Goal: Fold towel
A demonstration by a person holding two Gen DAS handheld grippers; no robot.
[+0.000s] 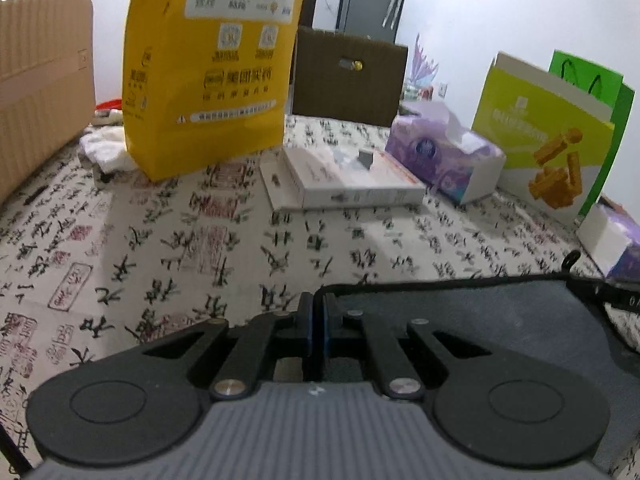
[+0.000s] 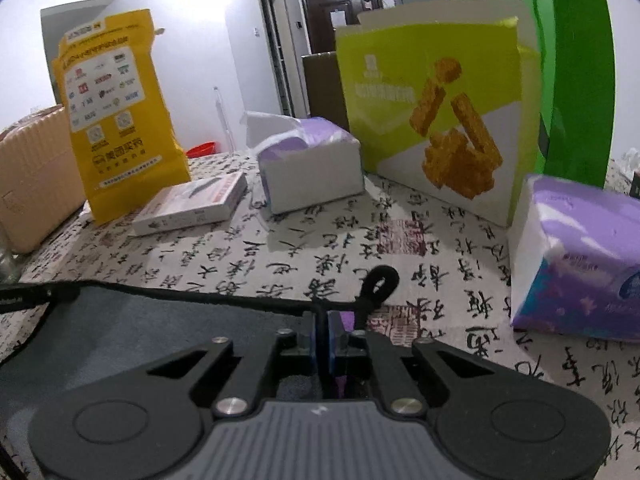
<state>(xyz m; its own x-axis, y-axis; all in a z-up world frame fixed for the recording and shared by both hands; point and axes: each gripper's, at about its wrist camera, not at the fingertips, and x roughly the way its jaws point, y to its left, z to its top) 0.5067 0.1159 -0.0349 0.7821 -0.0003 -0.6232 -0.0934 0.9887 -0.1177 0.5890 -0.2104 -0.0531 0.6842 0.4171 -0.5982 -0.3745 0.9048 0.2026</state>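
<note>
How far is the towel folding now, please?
Done: both grippers are clamped on the far edge of the dark grey towel, the left gripper at its left corner and the right gripper beside the hanging loop. In hand: that edge. Left: no fold is visible yet; the towel still lies spread on the tablecloth.

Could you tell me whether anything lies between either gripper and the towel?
Nothing does. The left gripper is shut on the towel's black-trimmed far edge, and the right gripper is shut on that edge beside the hanging loop.
</note>
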